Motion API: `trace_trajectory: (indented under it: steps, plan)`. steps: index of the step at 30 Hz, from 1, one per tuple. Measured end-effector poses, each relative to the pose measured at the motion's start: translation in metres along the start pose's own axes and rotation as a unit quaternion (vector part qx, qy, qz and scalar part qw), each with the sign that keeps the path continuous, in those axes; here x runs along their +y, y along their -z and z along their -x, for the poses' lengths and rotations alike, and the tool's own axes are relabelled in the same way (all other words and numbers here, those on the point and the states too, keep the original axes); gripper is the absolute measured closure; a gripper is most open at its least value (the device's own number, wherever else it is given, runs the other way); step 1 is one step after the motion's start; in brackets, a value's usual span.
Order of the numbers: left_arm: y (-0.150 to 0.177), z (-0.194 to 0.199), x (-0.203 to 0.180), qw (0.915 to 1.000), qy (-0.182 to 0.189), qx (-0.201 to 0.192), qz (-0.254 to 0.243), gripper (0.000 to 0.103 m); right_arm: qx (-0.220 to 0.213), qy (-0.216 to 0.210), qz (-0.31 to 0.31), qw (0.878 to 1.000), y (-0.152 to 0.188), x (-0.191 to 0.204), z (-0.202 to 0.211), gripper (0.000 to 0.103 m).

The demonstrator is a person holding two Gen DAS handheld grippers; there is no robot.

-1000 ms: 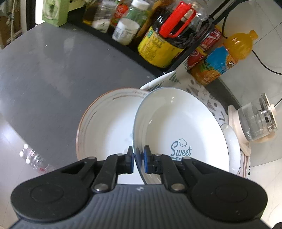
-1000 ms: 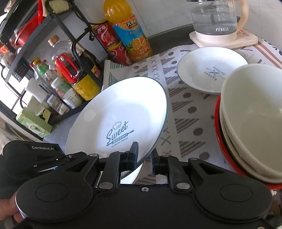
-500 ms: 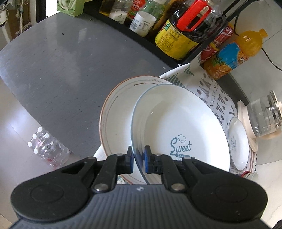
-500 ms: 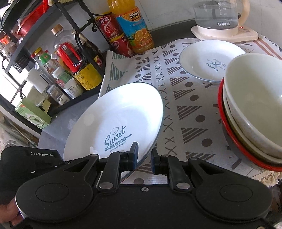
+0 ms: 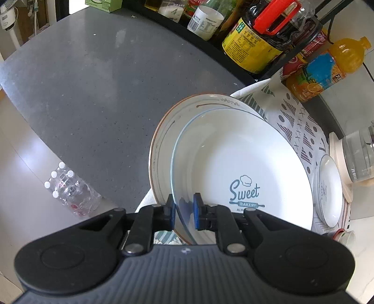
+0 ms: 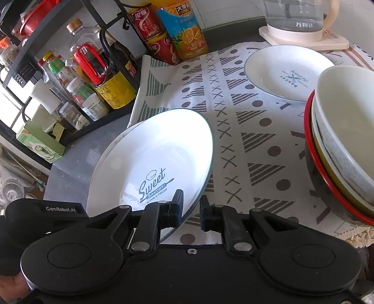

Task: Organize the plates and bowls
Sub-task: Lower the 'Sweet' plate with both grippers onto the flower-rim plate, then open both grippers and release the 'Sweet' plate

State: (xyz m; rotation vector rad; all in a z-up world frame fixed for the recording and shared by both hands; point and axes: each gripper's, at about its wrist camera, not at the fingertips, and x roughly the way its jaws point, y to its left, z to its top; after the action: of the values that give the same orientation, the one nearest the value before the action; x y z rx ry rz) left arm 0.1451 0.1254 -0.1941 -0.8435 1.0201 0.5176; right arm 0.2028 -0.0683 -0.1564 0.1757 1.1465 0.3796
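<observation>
A white plate printed "Sweet Bakery" [image 5: 233,163] [image 6: 152,159] lies tilted inside a larger brown-rimmed plate [image 5: 168,140] [image 6: 114,142] at the left end of the patterned cloth. My left gripper [image 5: 184,210] straddles its near rim; its jaws are opening and a gap shows beside the rim. My right gripper [image 6: 191,210] is shut on the same plate's rim at the opposite side. A small white plate [image 6: 280,70] [image 5: 327,191] lies further along the cloth. A stack of bowls [image 6: 346,131] in a red-rimmed dish stands at the right.
A black rack of sauce bottles and jars [image 6: 93,77] [image 5: 257,42] lines the back, with an orange juice bottle [image 6: 184,30] and red cans beside it. A glass kettle [image 6: 299,18] stands behind the small plate. Grey countertop [image 5: 93,81] spreads to the left.
The Sweet plate has come down over the brown-rimmed plate, covering more of it. The left gripper's pads have spread slightly off the rim. The right gripper keeps its hold.
</observation>
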Motion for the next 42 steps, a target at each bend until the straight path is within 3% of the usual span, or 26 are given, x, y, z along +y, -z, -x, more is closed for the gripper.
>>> trace_trajectory:
  steps: [10, 17, 26, 42]
  plan:
    - [-0.011, 0.009, -0.007, 0.9987, -0.034, 0.014, -0.036, 0.088, 0.015, 0.006, 0.006, 1.000, -0.002, 0.001, -0.008, 0.091]
    - [-0.022, 0.028, -0.005, 0.9960, -0.058, -0.027, -0.063, 0.066, 0.020, 0.006, 0.010, 1.000, -0.003, 0.001, -0.012, 0.092]
    - [-0.027, 0.006, 0.015, 0.9977, -0.062, -0.007, -0.028, 0.060, 0.031, 0.011, 0.020, 0.999, -0.005, 0.005, -0.021, 0.091]
    - [-0.036, -0.002, 0.021, 0.9969, -0.070, -0.034, 0.000, 0.059, 0.047, 0.006, 0.033, 0.998, -0.015, 0.006, -0.022, 0.082]
